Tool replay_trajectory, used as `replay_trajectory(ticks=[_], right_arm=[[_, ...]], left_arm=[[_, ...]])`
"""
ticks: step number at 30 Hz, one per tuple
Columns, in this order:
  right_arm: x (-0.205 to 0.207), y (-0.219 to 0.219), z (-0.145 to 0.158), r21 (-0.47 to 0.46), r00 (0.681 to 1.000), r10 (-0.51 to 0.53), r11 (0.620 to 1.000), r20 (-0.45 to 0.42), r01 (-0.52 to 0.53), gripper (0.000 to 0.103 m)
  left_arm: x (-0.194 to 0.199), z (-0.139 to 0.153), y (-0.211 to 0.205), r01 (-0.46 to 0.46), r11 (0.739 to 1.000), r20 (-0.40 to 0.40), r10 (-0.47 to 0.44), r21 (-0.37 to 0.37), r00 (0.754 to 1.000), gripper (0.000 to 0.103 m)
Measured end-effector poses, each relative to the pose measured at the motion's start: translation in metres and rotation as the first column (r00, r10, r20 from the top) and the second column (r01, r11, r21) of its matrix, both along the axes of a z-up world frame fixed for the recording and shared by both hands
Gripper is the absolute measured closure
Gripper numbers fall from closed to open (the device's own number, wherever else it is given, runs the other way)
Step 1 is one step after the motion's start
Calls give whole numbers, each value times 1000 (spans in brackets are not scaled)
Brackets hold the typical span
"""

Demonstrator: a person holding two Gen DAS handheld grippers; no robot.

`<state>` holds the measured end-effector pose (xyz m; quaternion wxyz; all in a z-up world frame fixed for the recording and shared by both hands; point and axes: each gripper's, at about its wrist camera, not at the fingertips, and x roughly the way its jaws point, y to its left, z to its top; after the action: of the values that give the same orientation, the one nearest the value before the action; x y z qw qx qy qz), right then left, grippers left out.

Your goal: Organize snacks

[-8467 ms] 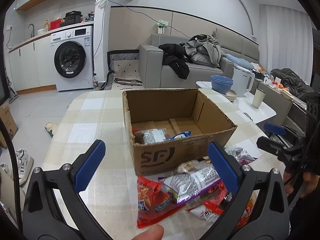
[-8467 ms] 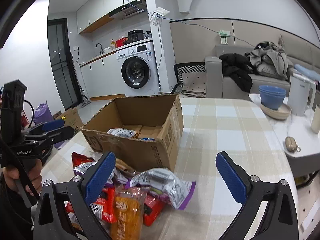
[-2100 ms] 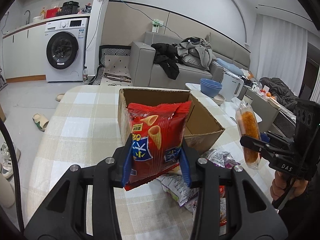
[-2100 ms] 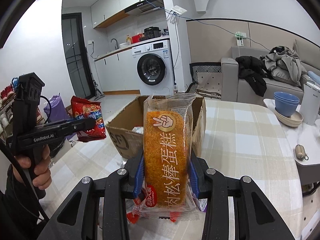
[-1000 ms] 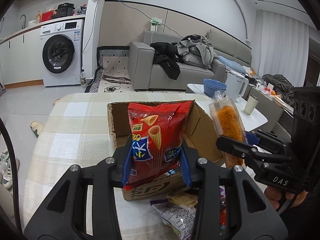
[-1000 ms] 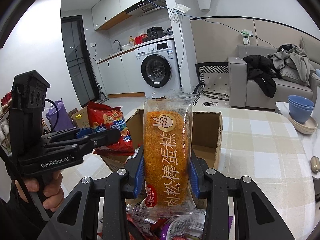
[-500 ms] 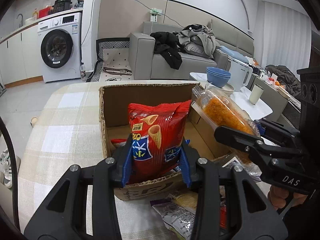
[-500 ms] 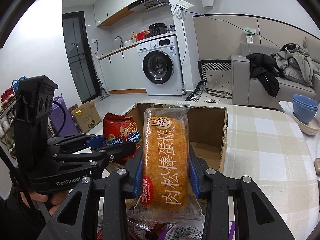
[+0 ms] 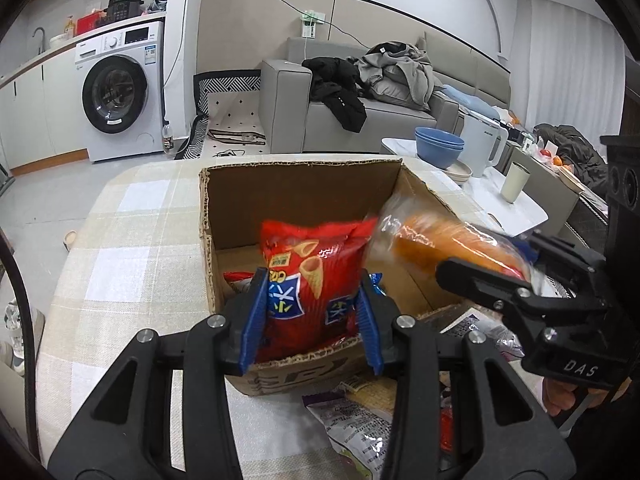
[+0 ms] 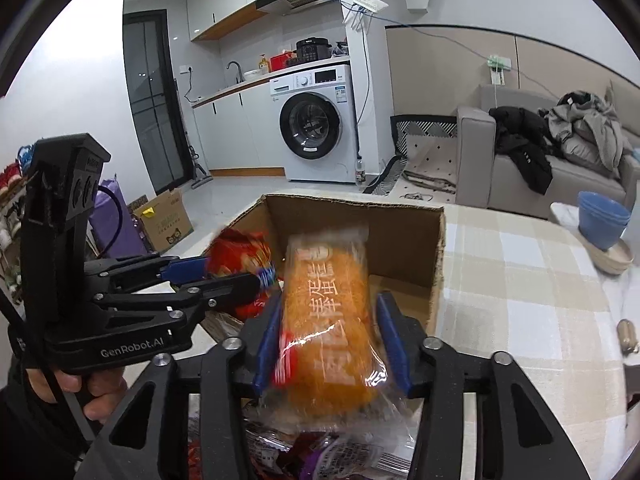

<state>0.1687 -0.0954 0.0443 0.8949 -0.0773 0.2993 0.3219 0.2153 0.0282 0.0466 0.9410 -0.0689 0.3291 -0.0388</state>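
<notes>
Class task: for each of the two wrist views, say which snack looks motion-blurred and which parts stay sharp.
Left wrist view: the orange cake pack smears, the red chip bag and cardboard box stay crisp. Right wrist view: cake pack and chip bag both blur; washing machine sharp.

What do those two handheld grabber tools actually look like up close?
Both are matte black plastic frames with silver screws and blue ribbed pads on the fingers. The left gripper reads "GenRobot.AI" on its side, the right gripper "DAS". Each has a boxy black top block. A black cable loops from the left one.
</notes>
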Motion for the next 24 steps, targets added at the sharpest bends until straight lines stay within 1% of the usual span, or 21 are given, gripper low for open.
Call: replay_trajectory(ticks=[1, 3, 4, 5, 6, 7, 8, 11, 13, 14, 15, 16, 17, 20, 24], right_arm=[[-1, -2, 1, -2, 1000, -1, 1000, 6, 1, 48], [-6, -8, 4, 3, 1000, -10, 1000, 15, 10, 45], [-8, -14, 6, 9, 999, -30, 1000, 19, 30, 38], [-10, -19, 6, 20, 999, -42, 999, 18, 41, 28], [-11, -26, 7, 41, 999, -49, 998, 11, 48, 23], [-12, -32, 8, 52, 999, -51, 997, 4, 51, 17], [-14, -38, 8, 60, 998, -58, 997, -5, 58, 15], [-18, -52, 6, 65, 996, -82, 994, -23, 83, 11], [-21, -58, 5, 57, 994, -108, 992, -31, 110, 11], [-22, -60, 5, 53, 993, -114, 992, -40, 116, 11], [-24, -62, 4, 52, 992, -116, 992, -51, 118, 11], [-26, -64, 4, 51, 992, -117, 992, -57, 120, 7], [-27, -65, 3, 51, 990, -123, 991, -62, 126, 3], [-37, -69, 1, 43, 992, -109, 993, -63, 112, 2], [-54, -73, -3, 4, 992, -119, 993, -49, 120, 1]], left_arm=[[-1, 0, 0, 2, 1000, 0, -2, 1, 1000, 63], [-5, 2, 1, -6, 1000, 1, 6, 12, 1000, 51], [-7, 2, 1, -2, 1000, 4, 2, 13, 1000, 46], [-11, 4, 0, 0, 1000, 3, 0, 12, 1000, 36], [-14, 5, 0, 7, 1000, 4, -7, 4, 1000, 30], [-16, 6, -1, 18, 1000, 3, -18, -5, 1000, 26], [-20, 9, -1, 23, 1000, 5, -23, -5, 1000, 22], [-30, 13, -8, 14, 999, 13, -14, 35, 1000, 21], [-37, 15, -10, 10, 999, 14, -10, 45, 1000, 18], [-41, 16, -11, 10, 999, 15, -11, 43, 1000, 14], [-44, 17, -11, 12, 999, 15, -13, 38, 1000, 4], [-49, 18, -11, 10, 999, 15, -11, 37, 1000, 1], [-55, 19, -11, 11, 999, 22, -11, 34, 1000, 1], [-70, 22, -8, 6, 999, 27, -7, 35, 1000, 1], [-91, 21, -3, -7, 1000, 15, 7, 9, 1000, 1]])
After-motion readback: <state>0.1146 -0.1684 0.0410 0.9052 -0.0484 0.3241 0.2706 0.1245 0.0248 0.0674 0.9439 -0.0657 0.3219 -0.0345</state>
